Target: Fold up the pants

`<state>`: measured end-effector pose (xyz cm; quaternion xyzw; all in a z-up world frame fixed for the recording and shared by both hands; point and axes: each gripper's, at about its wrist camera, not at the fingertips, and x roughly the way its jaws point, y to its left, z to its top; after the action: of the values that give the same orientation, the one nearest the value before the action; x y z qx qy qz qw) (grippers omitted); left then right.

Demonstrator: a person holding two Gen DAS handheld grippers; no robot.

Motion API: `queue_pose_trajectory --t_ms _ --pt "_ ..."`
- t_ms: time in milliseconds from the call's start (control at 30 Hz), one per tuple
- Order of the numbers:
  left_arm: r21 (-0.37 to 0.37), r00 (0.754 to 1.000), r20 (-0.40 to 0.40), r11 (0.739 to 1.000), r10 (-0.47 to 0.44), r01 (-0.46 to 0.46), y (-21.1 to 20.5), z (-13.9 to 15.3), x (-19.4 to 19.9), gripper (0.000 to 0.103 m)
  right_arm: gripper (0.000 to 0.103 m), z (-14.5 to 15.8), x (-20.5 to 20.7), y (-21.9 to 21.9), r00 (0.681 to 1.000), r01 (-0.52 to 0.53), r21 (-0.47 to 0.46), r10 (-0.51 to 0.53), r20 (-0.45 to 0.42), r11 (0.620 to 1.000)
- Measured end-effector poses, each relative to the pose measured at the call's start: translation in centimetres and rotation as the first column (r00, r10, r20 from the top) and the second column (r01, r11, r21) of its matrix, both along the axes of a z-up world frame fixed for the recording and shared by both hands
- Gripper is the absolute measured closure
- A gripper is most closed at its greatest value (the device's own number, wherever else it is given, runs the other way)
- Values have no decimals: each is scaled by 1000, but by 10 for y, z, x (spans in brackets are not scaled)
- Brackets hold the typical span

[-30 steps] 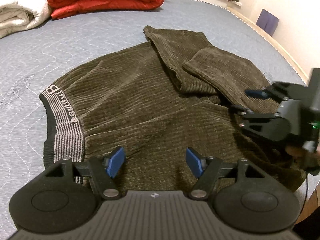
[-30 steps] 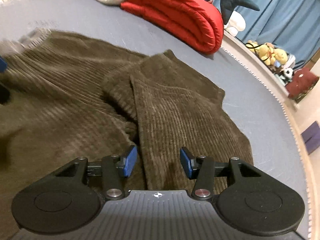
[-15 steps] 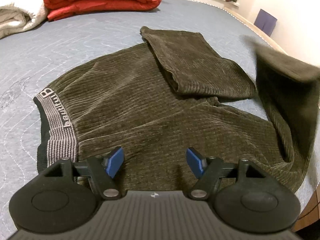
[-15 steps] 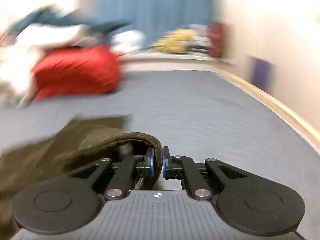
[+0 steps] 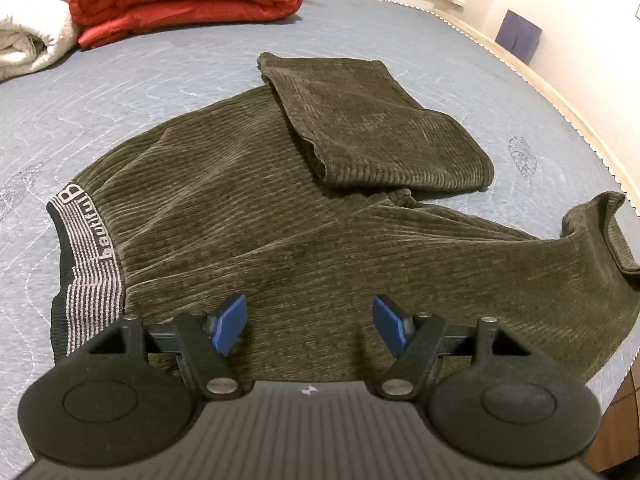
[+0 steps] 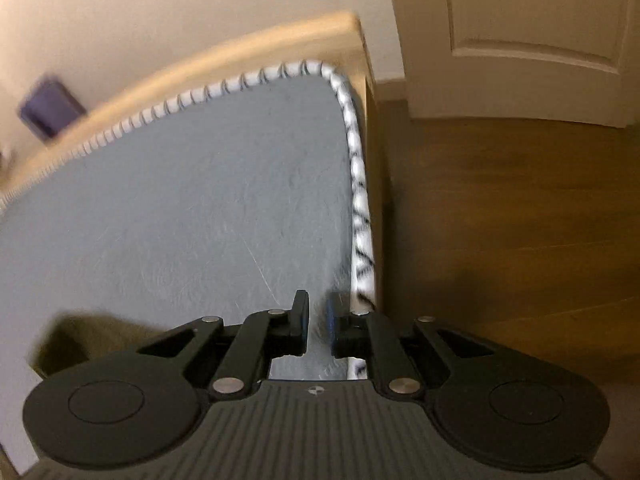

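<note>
While the right tongs (image 6: 317, 322) are opening empty at the bed (image 6: 180, 200) corner, the pants (image 5: 280, 216) are lying left.
Left tongs (image 5: 308, 322) are hovering wide and empty over the seat, nearer; one leg is stretching rightward.

Warm, dim indoor light; strong fisheye curving at both frames' edges.
The left wrist view is sharp; the right wrist view smears the purple box (image 6: 50, 109), probably from motion.
</note>
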<state>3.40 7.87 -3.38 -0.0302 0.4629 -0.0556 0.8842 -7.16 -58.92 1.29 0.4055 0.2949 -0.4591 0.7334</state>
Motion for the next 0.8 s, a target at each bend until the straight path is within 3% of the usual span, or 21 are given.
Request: queue_pose_trajectory --t_ms 67,100,167,200,233,267,300,333,467,567,600,667,700,733,767,800 --pt "4 1000 0 1000 0 0 0 -1 0 28 88 8 9 2 991 -90 -16 91 101 996" --pt "7 1000 -1 1000 1 -1 0 -1 1 27 82 11 21 7 972 -190 -18 190 140 982" --pt "10 1000 -5 1000 4 -4 2 -3 1 27 71 11 53 25 894 -408 -30 407 186 912" --pt "12 1000 -10 1000 8 -8 4 -5 3 27 61 12 70 39 825 -535 -53 535 180 843" --pt "12 1000 -13 1000 12 -11 6 -6 3 27 57 15 85 56 753 -638 -99 645 131 764" --pt "13 1000 -15 1000 16 -16 7 -7 4 27 49 18 92 69 705 -693 -146 706 70 706" --pt "14 1000 -16 1000 20 -20 9 -8 5 27 39 21 100 85 643 -752 -195 766 -6 630" --pt "13 1000 -17 1000 22 -22 10 -8 5 27 35 23 105 97 578 -802 -227 813 -70 552" --pt "9 1000 -19 1000 23 -23 12 -8 8 27 36 16 118 135 391 -913 -270 846 -364 306" --pt "5 1000 -20 1000 18 -18 10 -8 9 27 37 -7 107 143 260 -961 -222 812 -522 165" --pt "4 1000 -19 1000 15 -15 9 -8 9 27 37 -13 105 145 226 -970 -205 801 -554 132" --pt "1 1000 -17 1000 8 -8 6 -7 9 27 43 -24 100 139 201 -976 -188 772 -603 107" --pt "0 1000 -15 1000 5 -5 4 -6 9 27 58 -26 100 137 203 -976 -188 758 -620 108" --pt "0 1000 -14 1000 3 -3 3 -6 9 27 64 -29 99 134 203 -977 -182 756 -623 113" --pt "1 1000 -13 1000 1 -1 2 -6 9 27 84 -28 100 129 203 -977 -175 770 -605 120" --pt "2 1000 -14 1000 1 -1 1 -6 9 27 91 -27 100 125 213 -975 -179 782 -585 131"
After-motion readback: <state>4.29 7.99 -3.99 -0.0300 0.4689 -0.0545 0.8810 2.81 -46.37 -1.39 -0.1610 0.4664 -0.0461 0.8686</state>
